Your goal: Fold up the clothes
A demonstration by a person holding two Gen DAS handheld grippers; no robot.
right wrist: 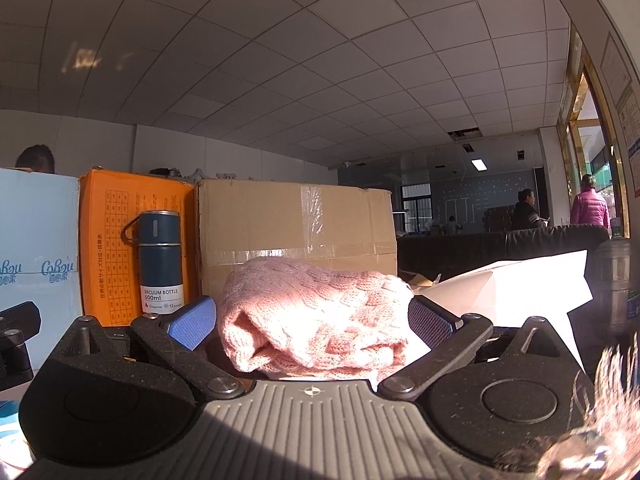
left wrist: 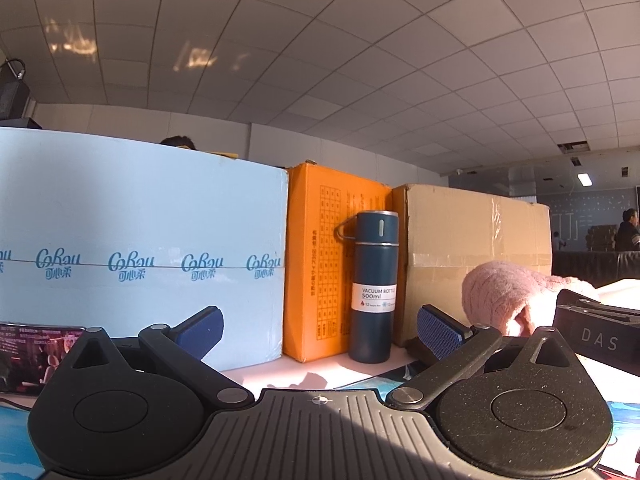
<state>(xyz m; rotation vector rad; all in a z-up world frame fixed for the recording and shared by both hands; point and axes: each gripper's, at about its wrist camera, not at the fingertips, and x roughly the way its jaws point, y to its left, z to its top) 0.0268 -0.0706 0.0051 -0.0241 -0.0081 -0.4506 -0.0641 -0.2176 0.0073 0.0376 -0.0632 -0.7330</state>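
Observation:
A pink knitted garment point(right wrist: 316, 320) lies bunched and folded on the table, right in front of my right gripper point(right wrist: 312, 320). That gripper is open, its blue pads point(right wrist: 430, 322) standing on either side of the knit without closing on it. In the left wrist view the same pink knit point(left wrist: 508, 296) shows at the right, beyond the right finger. My left gripper point(left wrist: 320, 330) is open with nothing between its fingers and faces a dark blue vacuum bottle point(left wrist: 374, 286). The other gripper's black body point(left wrist: 600, 328) sits at the far right.
A light blue carton point(left wrist: 140, 248), an orange box point(left wrist: 320, 256) and a taped brown carton point(right wrist: 296, 224) line the back of the table. White paper point(right wrist: 520, 284) lies to the right. A phone screen point(left wrist: 32, 352) glows at the left. People stand far off at the right point(right wrist: 590, 206).

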